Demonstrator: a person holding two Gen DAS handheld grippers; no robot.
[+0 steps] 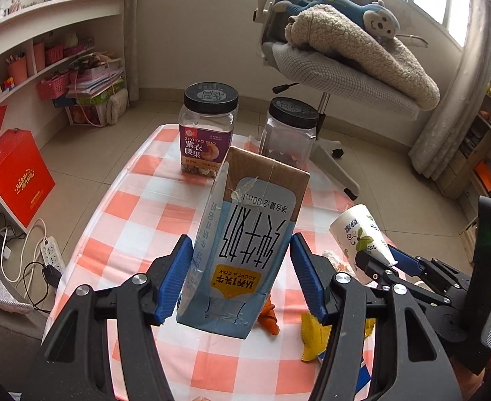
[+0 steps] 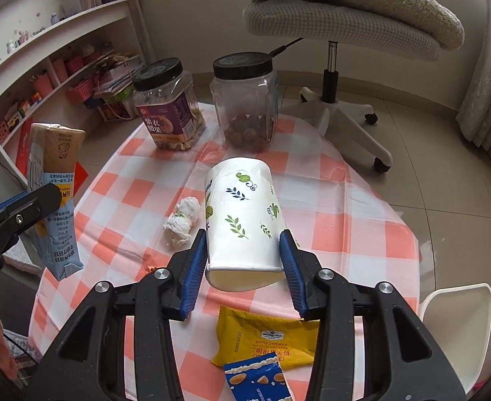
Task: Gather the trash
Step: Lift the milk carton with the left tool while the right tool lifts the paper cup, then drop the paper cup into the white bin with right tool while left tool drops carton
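Pick-up step: left tongs [image 1: 242, 277] clamped on blue-and-brown milk carton [image 1: 242, 234], right tongs [image 2: 243, 267] clamped on white leaf-print paper cup [image 2: 242, 220], both above checkered counter [image 2: 345, 220]. Next, prob.: carry both to a bin w/o slipping; none visible.

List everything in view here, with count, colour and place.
milk carton: 1, blue, held off the table in left tool
paper cup: 1, white with leaves, in right tool
jars: 2, clear, black lids, far table end
tissue wad: 1, white, mid table
wrappers: 2, yellow and blue, near edge
tablecloth: 1, orange-white check
chair: 1, grey, beyond table
left tool: 1, black-blue
right tool: 1, black-blue
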